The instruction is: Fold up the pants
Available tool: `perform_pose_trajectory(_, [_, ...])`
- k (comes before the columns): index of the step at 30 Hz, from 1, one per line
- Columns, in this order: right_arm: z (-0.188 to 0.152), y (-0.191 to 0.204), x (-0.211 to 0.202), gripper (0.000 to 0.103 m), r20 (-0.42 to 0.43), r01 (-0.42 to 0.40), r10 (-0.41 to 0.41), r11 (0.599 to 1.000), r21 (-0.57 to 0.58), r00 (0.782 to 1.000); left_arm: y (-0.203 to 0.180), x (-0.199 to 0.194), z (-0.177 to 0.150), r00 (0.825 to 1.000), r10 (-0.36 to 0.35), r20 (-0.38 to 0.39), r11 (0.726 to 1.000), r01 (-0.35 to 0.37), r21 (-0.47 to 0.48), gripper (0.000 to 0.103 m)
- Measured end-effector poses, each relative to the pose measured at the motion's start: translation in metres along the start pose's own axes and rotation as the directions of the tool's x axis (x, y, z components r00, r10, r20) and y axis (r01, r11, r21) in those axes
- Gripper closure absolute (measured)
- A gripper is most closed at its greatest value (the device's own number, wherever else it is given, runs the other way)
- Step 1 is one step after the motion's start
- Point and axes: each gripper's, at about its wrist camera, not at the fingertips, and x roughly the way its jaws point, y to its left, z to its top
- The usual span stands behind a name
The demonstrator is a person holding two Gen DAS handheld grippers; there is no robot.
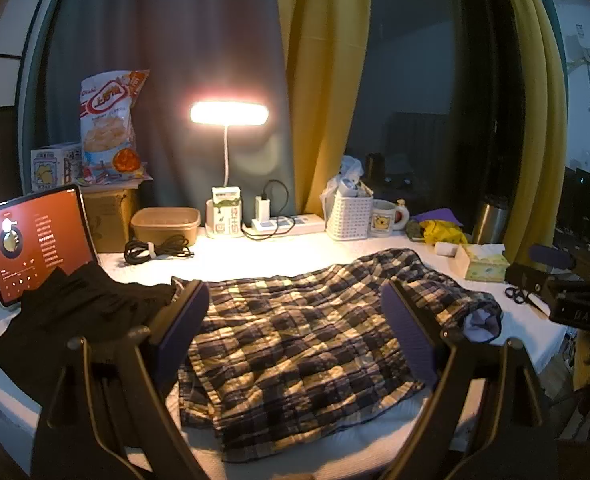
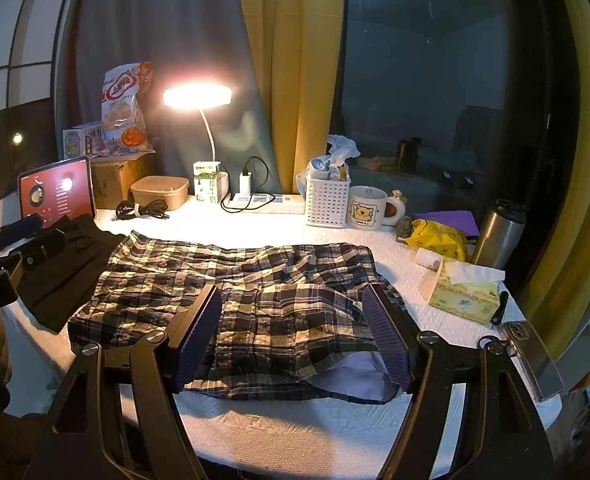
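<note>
Plaid pants (image 1: 295,344) in navy, yellow and white lie spread across the white table (image 1: 255,254). In the right wrist view the plaid pants (image 2: 255,296) show a pale lining at the near right opening. My left gripper (image 1: 295,296) is open and empty above the pants' left part. My right gripper (image 2: 291,304) is open and empty above the near right part. The right gripper body also shows at the right edge of the left wrist view (image 1: 575,304). The left gripper body shows at the left edge of the right wrist view (image 2: 23,256).
A black garment (image 1: 75,312) lies at the table's left beside a lit tablet (image 1: 35,244). At the back stand a lamp (image 1: 229,114), power strip (image 1: 287,224), brown tub (image 1: 165,224), white basket (image 1: 349,216), mug (image 1: 383,218). A tissue box (image 2: 463,292), steel flask (image 2: 499,232) and phone (image 2: 535,356) sit right.
</note>
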Motion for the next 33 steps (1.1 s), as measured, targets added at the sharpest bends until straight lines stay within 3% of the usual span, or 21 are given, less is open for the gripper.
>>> perform_pose_trajectory(33, [-0.0007, 0.0042, 0.0004, 0.027, -0.004, -0.002, 0.002, 1.0, -0.004, 1.0, 0.0078, -0.0041, -0.0014, 1.0, -0.002, 0.002, 1.0, 0.002, -0.002, 0.014])
